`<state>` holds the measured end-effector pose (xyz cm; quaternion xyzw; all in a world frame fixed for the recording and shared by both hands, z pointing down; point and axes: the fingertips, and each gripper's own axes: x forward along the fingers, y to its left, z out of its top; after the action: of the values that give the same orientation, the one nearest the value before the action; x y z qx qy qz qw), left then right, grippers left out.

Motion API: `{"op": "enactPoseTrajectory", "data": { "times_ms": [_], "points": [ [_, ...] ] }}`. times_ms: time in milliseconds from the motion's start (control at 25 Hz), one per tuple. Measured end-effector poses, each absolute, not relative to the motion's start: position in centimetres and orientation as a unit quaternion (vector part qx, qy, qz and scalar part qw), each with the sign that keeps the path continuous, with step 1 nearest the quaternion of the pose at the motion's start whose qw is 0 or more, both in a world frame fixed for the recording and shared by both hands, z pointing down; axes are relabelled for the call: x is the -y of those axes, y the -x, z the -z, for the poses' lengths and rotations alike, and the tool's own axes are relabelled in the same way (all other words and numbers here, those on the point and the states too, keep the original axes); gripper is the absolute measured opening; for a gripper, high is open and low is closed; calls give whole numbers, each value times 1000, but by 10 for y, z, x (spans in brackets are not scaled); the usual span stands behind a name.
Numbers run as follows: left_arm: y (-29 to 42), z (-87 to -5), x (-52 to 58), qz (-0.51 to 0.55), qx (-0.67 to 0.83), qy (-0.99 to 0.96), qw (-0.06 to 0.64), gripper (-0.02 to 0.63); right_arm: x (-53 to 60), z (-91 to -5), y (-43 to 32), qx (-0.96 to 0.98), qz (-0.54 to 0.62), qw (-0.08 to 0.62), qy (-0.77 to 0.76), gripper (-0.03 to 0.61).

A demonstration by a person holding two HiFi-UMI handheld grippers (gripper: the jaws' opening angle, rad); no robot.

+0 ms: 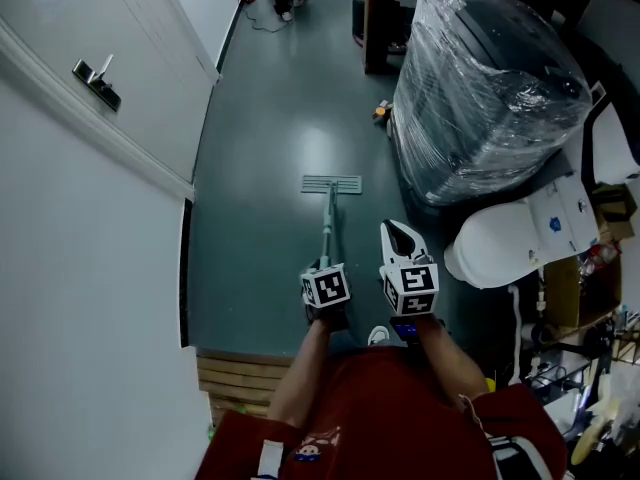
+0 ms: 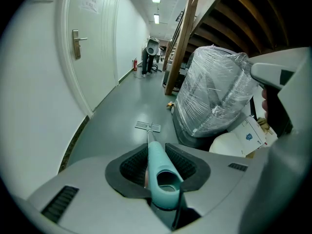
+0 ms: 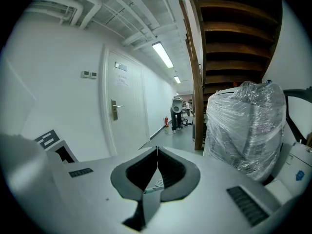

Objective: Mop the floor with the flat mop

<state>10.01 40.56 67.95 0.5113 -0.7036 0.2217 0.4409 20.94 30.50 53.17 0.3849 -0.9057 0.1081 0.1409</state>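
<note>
The flat mop lies with its grey head [image 1: 331, 183] flat on the dark green floor [image 1: 260, 148], straight ahead of me. Its pole runs back to my left gripper [image 1: 324, 264]. In the left gripper view the teal handle [image 2: 161, 172] sits between the two black pads, with the left gripper [image 2: 157, 162] shut on it, and the mop head [image 2: 147, 126] shows beyond. My right gripper [image 1: 392, 226] is beside the pole on the right, apart from it. In its own view the right gripper [image 3: 157, 150] has its jaws shut tip to tip, holding nothing.
A big plastic-wrapped bulk [image 1: 490, 88] and a white rounded object [image 1: 510, 238] crowd the right side. A white wall with a door [image 1: 90, 68] runs along the left. A wooden pallet [image 1: 235, 378] lies by my feet. A person [image 3: 176, 112] stands far down the corridor.
</note>
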Motion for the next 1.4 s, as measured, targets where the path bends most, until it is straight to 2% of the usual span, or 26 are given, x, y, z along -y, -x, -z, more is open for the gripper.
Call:
{"op": "enactPoseTrajectory", "data": {
  "times_ms": [280,560,960,1400],
  "points": [
    [-188,-697,-455,-226,710,-492,451,126,-353,-546,-310,905,-108,147,-384,20],
    [-229,-692,-478,-222,723,-481,443,126,-376,-555,-372,901,-123,141,-391,20],
    [-252,-681,-499,-231,721,-479,444,126,-385,-558,-370,908,-144,134,-370,20],
    [-248,-677,-492,-228,721,-484,441,126,-381,-564,-357,909,-145,143,-363,20]
  ]
}}
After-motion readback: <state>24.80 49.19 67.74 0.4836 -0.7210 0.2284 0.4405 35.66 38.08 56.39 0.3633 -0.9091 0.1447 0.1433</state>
